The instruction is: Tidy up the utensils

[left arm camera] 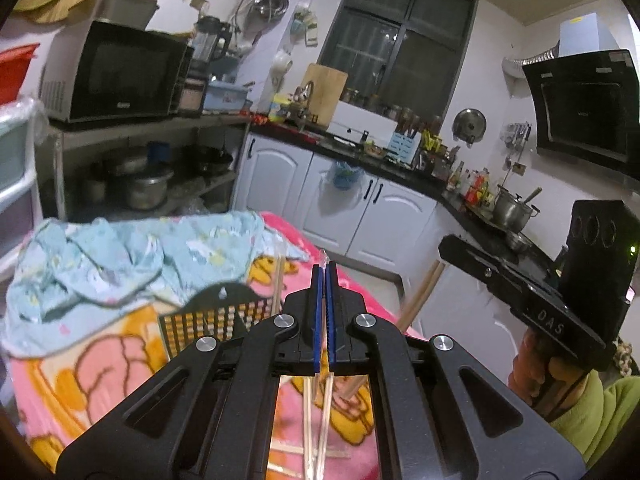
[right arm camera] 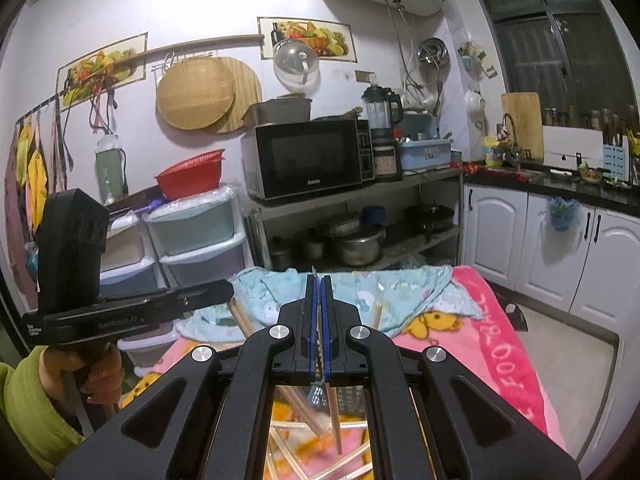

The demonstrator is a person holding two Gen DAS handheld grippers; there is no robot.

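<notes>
Dim indoor light, fisheye bending at edges — nearby things blurred.

Open air lies above the pink blanket [right arm camera: 500,320]; the crumpled blue cloth [left arm camera: 120,264] blocks its far end. Scattered chopsticks [right arm camera: 304,412] and a black basket [left arm camera: 208,320] clutter the near part.

One microwave [right arm camera: 306,158], one blender [right arm camera: 380,114], two red basins [right arm camera: 190,176] stacked, one black slotted basket [left arm camera: 216,316], one blue cloth [left arm camera: 132,260], several chopsticks [right arm camera: 296,404], too tangled to count.

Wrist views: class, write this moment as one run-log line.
left gripper: shut on wrapped chopsticks | right gripper: shut on chopstick | basket: on blanket
</notes>
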